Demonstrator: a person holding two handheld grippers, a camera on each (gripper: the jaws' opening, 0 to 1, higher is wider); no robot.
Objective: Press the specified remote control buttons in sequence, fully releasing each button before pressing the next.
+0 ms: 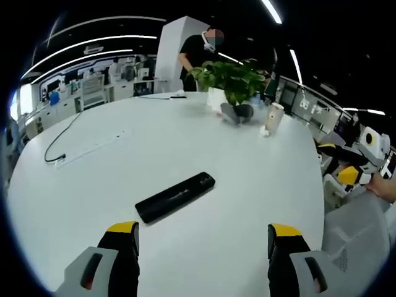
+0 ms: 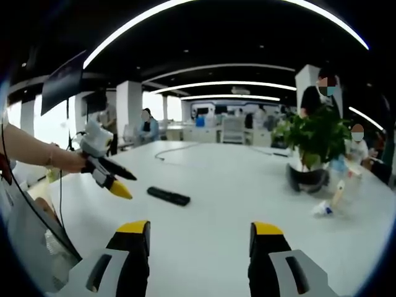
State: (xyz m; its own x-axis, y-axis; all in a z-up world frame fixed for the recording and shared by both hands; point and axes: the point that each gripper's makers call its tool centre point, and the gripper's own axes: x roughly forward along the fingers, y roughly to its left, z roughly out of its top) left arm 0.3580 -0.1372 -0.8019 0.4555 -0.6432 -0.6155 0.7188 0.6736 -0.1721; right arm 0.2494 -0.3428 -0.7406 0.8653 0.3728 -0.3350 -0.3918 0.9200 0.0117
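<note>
While both grippers hang above the white table (image 1: 260,179), nothing in either view suggests that a button has been pressed yet. The remote control (image 1: 175,197) lies flat on the tabletop, a long black bar, just ahead of the left gripper (image 1: 203,238) and a little toward its left jaw; in the left gripper view it sits apart from both yellow-tipped jaws, with bare table between. That gripper's jaws stand wide apart and grip nothing.

From the right gripper view the remote control (image 2: 168,196) lies further off, ahead and to the left of the right gripper (image 2: 199,235), whose jaws are also spread and empty. The left gripper (image 2: 111,179) comes into this view from the left, held in a person's hand (image 2: 67,161), its 2 yellow tips pointing down toward the remote and close to its near end, though not touching as far as I can tell.

By my reading the task stands at its start: the approach is under way, the first press is not made, and the whole sequence of presses and releases is left. The buttons themselves are too small to make out. Beyond the remote stand a potted plant (image 1: 230,80) and a small cup (image 1: 274,116), well clear of both tools.
</note>
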